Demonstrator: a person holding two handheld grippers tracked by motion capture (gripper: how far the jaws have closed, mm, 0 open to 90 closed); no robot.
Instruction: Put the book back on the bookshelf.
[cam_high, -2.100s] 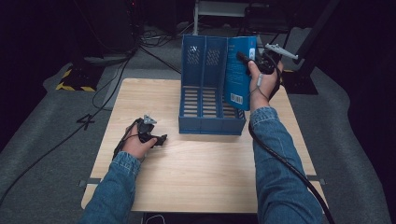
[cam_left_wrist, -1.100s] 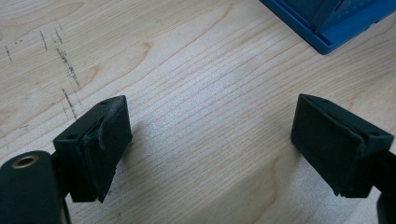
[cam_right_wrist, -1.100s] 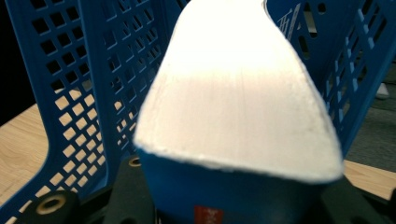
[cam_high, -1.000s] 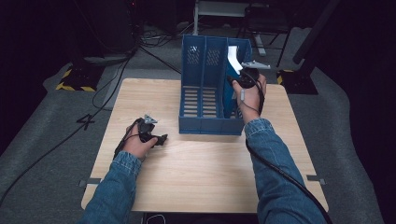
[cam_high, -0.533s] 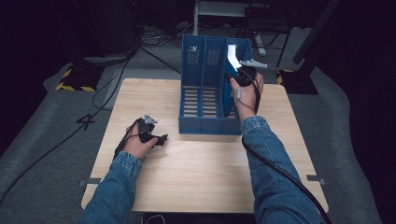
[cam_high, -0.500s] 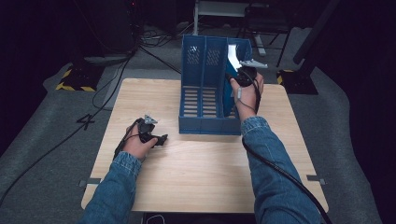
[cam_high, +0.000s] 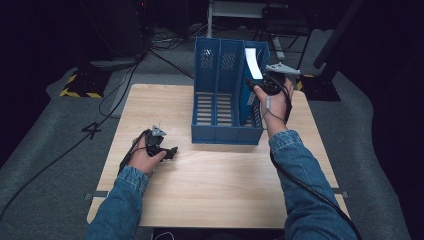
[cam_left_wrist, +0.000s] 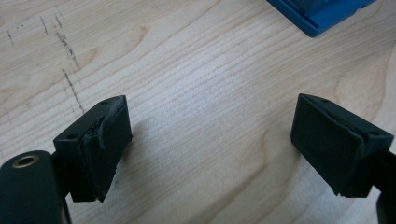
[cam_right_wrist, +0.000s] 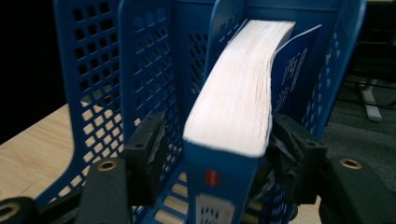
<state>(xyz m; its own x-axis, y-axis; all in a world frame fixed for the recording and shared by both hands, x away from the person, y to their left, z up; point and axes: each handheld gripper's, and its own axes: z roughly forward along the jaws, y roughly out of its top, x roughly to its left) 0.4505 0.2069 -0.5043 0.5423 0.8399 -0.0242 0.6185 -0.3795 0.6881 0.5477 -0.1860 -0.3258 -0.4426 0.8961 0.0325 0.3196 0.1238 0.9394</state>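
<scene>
Two tools: your left tool (cam_high: 159, 146) and your right tool (cam_high: 267, 84), taken here from left to right.
Left tool: released, jaws spread wide over bare wood in the left gripper view (cam_left_wrist: 210, 154), holding nothing; it rests low on the bench (cam_high: 220, 195), well apart from the work.
File rack: a blue three-slot magazine rack (cam_high: 220, 100) with slatted floor and perforated walls, standing at the far middle of the bench; its left and middle slots look empty.
Book: a thick paperback (cam_right_wrist: 238, 107) with a blue cover and a white page block, standing in the rightmost slot of the rack, page edges up and towards you, spine down.
Right tool: the jaws sit against the book's two covers at its near lower end in the right gripper view (cam_right_wrist: 210, 182); I judge it to be grasping the book, though the left pad looks less firmly seated than the right.
Key relation: the book lies straight ahead of your right tool, its long axis running away from you along the slot; your right hand (cam_high: 272, 107) is the near one by far.
Lean: the book's top tilts towards the divider on its left.
Look: the front cover bows loose from the pages on the right, with white print on it.
</scene>
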